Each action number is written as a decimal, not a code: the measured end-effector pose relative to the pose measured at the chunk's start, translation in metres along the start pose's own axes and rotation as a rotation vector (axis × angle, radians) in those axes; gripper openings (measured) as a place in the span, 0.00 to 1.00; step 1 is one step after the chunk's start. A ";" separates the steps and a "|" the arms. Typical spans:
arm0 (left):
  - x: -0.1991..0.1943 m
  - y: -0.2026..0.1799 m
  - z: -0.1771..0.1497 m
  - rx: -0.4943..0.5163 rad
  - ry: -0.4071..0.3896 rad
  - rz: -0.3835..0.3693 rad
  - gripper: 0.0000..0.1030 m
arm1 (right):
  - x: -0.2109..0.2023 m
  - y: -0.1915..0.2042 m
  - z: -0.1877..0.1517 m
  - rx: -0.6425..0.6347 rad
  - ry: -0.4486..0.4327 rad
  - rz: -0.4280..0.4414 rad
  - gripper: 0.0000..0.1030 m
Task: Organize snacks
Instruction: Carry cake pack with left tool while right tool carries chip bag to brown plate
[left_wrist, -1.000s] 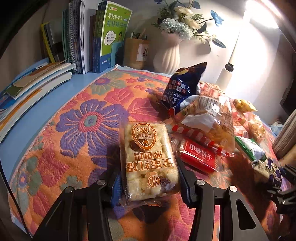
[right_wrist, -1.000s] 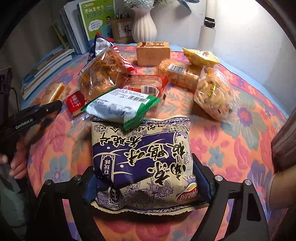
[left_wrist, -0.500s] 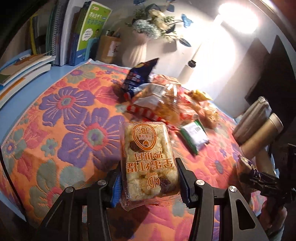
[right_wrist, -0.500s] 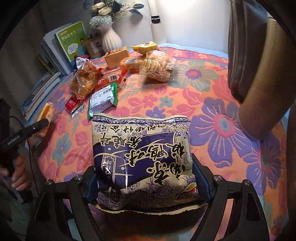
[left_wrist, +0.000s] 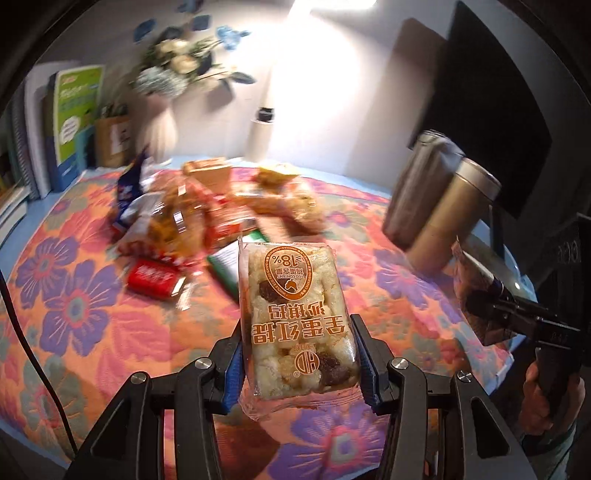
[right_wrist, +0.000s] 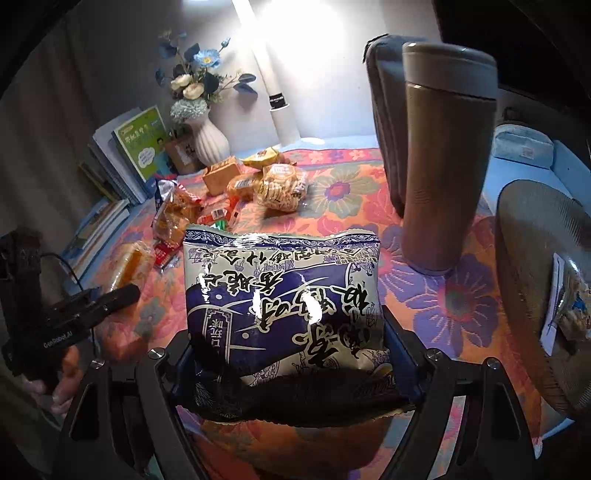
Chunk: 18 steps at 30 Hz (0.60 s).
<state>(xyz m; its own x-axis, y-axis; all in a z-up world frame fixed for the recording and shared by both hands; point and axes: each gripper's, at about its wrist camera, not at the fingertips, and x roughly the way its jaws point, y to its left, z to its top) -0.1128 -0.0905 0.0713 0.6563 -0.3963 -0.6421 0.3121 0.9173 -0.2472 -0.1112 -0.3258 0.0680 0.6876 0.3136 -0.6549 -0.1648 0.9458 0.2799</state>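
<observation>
Snacks fill both tongs. The left gripper (left_wrist: 300, 363) clamps a clear-wrapped rice cake bar (left_wrist: 295, 314) between its blue pads, above the floral tablecloth (left_wrist: 74, 306). The right gripper (right_wrist: 291, 363) squeezes a puffy blue-and-cream snack bag (right_wrist: 284, 306) the same way. Ahead of both tongs, well apart from them, lies the heap of remaining snack packets (right_wrist: 258, 184). A brown flask (right_wrist: 443, 166) stands ahead and right of the right gripper, with a woven basket (right_wrist: 535, 295) further right.
</observation>
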 end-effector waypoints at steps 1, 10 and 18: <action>0.000 -0.009 0.003 0.016 -0.001 -0.010 0.47 | -0.007 -0.003 0.001 0.007 -0.016 -0.002 0.80; 0.019 -0.110 0.033 0.180 0.004 -0.159 0.47 | -0.079 -0.063 0.006 0.106 -0.166 -0.102 0.80; 0.044 -0.209 0.055 0.301 0.022 -0.294 0.47 | -0.112 -0.154 0.004 0.310 -0.230 -0.231 0.80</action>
<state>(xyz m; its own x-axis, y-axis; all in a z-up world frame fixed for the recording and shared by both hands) -0.1119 -0.3015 0.1347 0.4955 -0.6354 -0.5923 0.6726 0.7121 -0.2013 -0.1603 -0.5072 0.1011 0.8265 0.0374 -0.5617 0.2071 0.9076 0.3652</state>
